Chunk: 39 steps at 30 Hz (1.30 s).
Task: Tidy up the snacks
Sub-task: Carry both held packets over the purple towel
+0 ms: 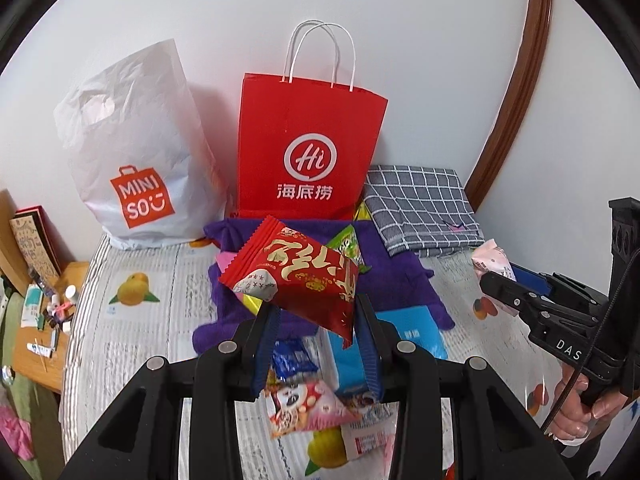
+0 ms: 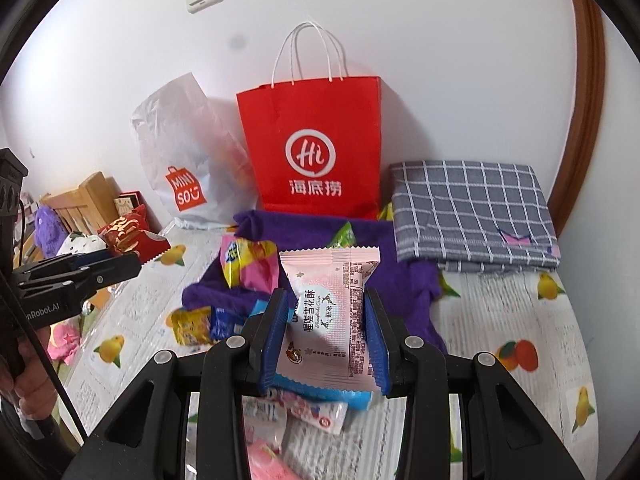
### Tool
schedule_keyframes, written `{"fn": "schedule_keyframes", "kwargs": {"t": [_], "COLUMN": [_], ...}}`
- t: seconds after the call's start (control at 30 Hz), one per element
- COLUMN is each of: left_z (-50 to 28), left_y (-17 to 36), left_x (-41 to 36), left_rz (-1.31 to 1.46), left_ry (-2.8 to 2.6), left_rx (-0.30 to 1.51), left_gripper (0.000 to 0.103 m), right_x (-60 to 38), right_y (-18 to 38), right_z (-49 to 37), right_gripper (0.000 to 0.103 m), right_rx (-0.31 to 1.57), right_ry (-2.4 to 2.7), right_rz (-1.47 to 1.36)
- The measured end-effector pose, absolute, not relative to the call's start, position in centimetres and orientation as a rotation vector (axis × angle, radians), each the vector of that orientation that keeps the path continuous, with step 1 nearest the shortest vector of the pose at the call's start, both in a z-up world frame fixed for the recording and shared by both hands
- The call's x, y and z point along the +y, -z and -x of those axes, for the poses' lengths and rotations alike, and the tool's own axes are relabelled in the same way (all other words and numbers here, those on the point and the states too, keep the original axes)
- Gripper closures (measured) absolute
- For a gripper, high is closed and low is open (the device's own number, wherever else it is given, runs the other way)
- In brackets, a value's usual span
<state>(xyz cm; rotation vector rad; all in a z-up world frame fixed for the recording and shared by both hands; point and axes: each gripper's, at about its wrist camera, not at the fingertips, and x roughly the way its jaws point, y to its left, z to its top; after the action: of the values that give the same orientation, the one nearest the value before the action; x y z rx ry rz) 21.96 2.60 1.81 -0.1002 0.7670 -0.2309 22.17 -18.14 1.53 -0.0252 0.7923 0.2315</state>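
The left gripper (image 1: 316,320) pinches a red snack packet (image 1: 296,276) and the right gripper (image 2: 326,332) a pink packet (image 2: 332,320), both above the near snack pile: light, crinkly, slippery, probably crushable, best held by flat sides.

Red snack packet (image 1: 296,276), gold lettering, tilted, held clear above the purple cloth (image 1: 404,276). Pink snack packet (image 2: 334,320), upright, raised over loose packets (image 2: 240,264) heaped mid-table toward the back edge.
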Motion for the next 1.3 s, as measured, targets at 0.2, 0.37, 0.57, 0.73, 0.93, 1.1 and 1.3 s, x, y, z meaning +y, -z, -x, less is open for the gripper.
{"fn": "schedule_keyframes", "kwargs": {"t": [0.2,0.37,0.57,0.73,0.93,1.1,1.3], "left_z": [-24.0,-25.9,-28.1,-29.7,-31.2,-32.3,-32.8], "left_y": [-1.9,-1.5,-1.0,-1.0,-0.7,0.4,1.2], "left_x": [2.3,2.0,2.1,2.8,3.7,4.2,4.2], "left_rz": [0.088,0.084,0.099,0.115,0.135,0.142,0.134], "left_ry": [0.226,0.228,0.235,0.223,0.205,0.19,0.179], "left_rx": [0.771,0.779,0.787,0.783,0.784,0.806,0.827], "left_gripper": [0.068,0.068,0.068,0.068,0.068,0.068,0.068], "right_x": [-17.3,-17.1,-16.7,-16.3,-16.2,-16.2,-16.7], "right_y": [-2.1,-1.7,-1.0,-0.8,-0.5,0.0,1.0], "right_z": [-24.2,-26.2,-28.5,-30.3,-32.3,-33.7,-35.1], "right_gripper": [0.065,0.065,0.065,0.065,0.065,0.065,0.065], "right_rx": [0.782,0.794,0.809,0.799,0.797,0.801,0.821], "right_ry": [-0.24,-0.243,-0.243,-0.236,-0.239,-0.246,-0.249], "right_rz": [0.045,0.044,0.043,0.055,0.06,0.064,0.056]}}
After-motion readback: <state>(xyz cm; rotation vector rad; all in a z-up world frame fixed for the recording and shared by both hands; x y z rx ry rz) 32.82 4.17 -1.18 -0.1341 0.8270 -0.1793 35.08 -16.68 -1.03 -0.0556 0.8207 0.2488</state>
